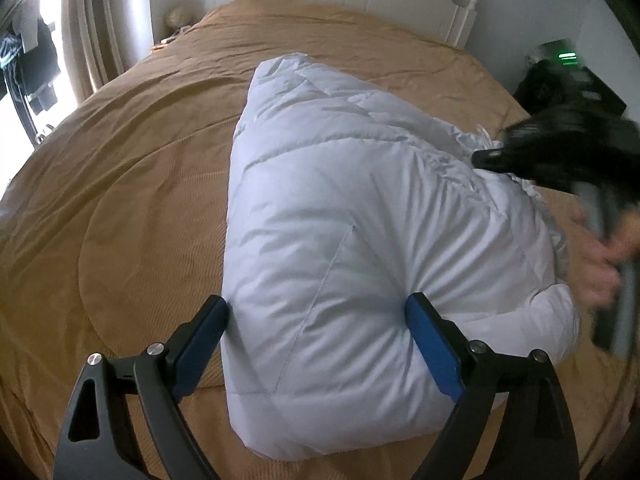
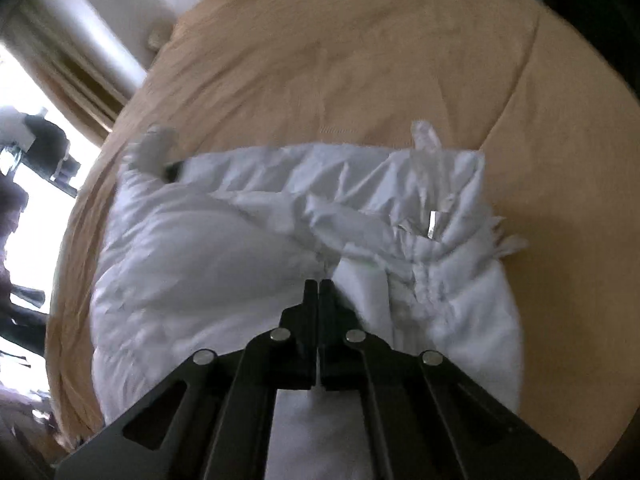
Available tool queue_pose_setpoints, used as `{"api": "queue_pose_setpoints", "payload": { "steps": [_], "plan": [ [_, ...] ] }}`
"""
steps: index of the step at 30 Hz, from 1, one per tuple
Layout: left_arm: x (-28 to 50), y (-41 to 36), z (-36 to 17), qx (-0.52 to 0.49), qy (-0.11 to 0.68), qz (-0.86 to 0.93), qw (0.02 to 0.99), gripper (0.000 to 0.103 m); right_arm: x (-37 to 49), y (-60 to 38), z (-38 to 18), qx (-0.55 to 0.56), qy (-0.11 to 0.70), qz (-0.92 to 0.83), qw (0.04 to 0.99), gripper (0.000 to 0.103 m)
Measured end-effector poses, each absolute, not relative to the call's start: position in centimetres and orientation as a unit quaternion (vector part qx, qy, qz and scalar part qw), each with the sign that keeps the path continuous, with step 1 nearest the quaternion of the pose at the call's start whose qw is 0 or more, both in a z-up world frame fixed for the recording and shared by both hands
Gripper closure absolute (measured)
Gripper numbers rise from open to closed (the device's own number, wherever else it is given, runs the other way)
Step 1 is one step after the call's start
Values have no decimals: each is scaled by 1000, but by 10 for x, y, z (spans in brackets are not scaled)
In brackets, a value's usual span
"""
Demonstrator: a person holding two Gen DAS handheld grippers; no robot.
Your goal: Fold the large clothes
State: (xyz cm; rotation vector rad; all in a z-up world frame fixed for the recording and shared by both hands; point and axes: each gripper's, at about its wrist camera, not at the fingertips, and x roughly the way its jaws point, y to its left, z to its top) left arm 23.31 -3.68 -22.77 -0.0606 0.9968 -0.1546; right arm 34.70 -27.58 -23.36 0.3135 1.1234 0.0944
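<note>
A white puffer jacket (image 1: 340,200) (image 2: 200,260) lies folded into a thick bundle on the bed. My left gripper (image 1: 318,308) is open wide, its blue pads (image 1: 432,348) either side of the bundle's near end. The right pad dents the fabric and the left one sits at the bundle's edge. My right gripper (image 2: 319,284) is shut just above the jacket's crumpled side, with nothing seen between its jaws. In the left wrist view it shows as a dark blur (image 1: 492,158) over the jacket's right edge, held by a hand (image 1: 600,264).
A tan bedspread (image 1: 120,180) (image 2: 340,60) covers the bed around the jacket. A white headboard (image 1: 460,12) stands at the far end. Curtains (image 1: 92,40) and a bright window are on the left. Dark objects with a green light (image 1: 568,56) sit at the far right.
</note>
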Motion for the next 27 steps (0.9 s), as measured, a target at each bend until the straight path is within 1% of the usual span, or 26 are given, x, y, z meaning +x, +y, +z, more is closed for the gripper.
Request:
{"api": "queue_pose_setpoints", "payload": {
  "steps": [2,4,7,9,11,12,15,19,22,24,27],
  "plan": [
    [233,-35,-228,-35,480,-75,873,11,320,-269,-212,136,505,58,850,99],
    [232,-36,-227,-33,480,-74,874,11,283,-258,-193,125,480,75,865,99],
    [232,-37,-227,-32,480,-74,873,11,232,-249,-184,109,465,89,874,99],
    [232,-36,-227,-35,480,-76,873,11,197,-243,-193,95,470,98,872,99],
    [233,-37,-232,-39,494,-84,864,5,176,-239,-217,75,494,93,861,99],
    [233,-38,-235,-46,502,-93,858,5,167,-239,-231,66,496,88,861,100],
    [220,-41,-233,-44,496,-97,862,6,168,-236,-253,60,511,71,855,101],
    [207,-40,-226,-22,478,-90,874,6,173,-232,-248,57,511,68,855,101],
    [202,-40,-231,-9,474,-78,877,6,174,-235,-236,85,508,71,854,100],
    [202,-41,-233,-4,475,-77,877,6,176,-241,-219,116,490,79,860,99],
    [201,-45,-234,3,475,-79,876,6,203,-239,-189,109,456,85,879,99]
  ]
}}
